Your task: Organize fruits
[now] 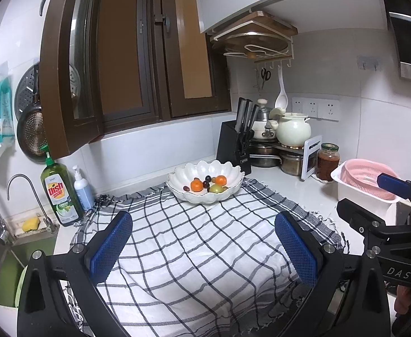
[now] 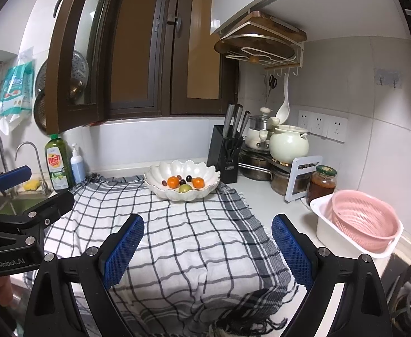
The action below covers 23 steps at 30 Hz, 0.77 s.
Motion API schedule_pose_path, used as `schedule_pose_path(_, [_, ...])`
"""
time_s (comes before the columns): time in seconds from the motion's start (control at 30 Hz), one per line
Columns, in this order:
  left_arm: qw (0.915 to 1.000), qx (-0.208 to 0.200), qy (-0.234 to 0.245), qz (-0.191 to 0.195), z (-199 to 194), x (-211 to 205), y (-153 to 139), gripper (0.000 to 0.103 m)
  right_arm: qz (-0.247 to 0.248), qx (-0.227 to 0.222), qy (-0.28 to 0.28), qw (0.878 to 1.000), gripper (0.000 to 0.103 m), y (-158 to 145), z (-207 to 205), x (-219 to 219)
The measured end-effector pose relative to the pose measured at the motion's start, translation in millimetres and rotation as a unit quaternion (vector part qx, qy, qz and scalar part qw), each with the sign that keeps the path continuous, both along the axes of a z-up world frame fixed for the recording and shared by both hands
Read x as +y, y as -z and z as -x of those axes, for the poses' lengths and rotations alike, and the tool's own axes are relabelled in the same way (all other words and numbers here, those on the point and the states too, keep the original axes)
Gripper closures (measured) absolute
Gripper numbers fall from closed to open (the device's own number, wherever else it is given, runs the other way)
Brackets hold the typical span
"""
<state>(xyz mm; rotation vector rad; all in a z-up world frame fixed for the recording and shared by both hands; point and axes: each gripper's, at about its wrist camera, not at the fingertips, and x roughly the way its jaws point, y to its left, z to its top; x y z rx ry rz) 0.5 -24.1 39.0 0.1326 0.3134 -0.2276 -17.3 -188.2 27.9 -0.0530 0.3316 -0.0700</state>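
The fruits sit together in the white scalloped bowl [image 1: 205, 181] at the far edge of the checked cloth [image 1: 194, 241], which is where a tidied lot would end up, though the same sight would suit a bowl about to be emptied and sorted; I count two oranges [image 1: 197, 184], one green fruit [image 1: 216, 188] at the front, and some four or five small dark fruits [image 1: 208, 178], the exact number being hard to settle at this distance; none lies loose on the cloth that I can see; the left gripper [image 1: 204, 248] hangs above the near part of the cloth with its blue pads spread wide and nothing between them, and the right gripper [image 2: 207, 250] does the same beside it, jaws fully parted and empty, both well short of the bowl; to the right a pink colander [image 2: 364, 219] rests in a white tub [image 2: 346, 241], perhaps a draining spot, empty so far as shows.
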Motion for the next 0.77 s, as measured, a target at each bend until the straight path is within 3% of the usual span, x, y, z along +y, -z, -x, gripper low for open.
schedule_pose_path(0.77, [1.0,0.005,0.006,0.001,4.5,-10.0,-1.8,0.0,0.002,-0.001,0.004,1.0,0.01,-3.3,11.0,-2.5])
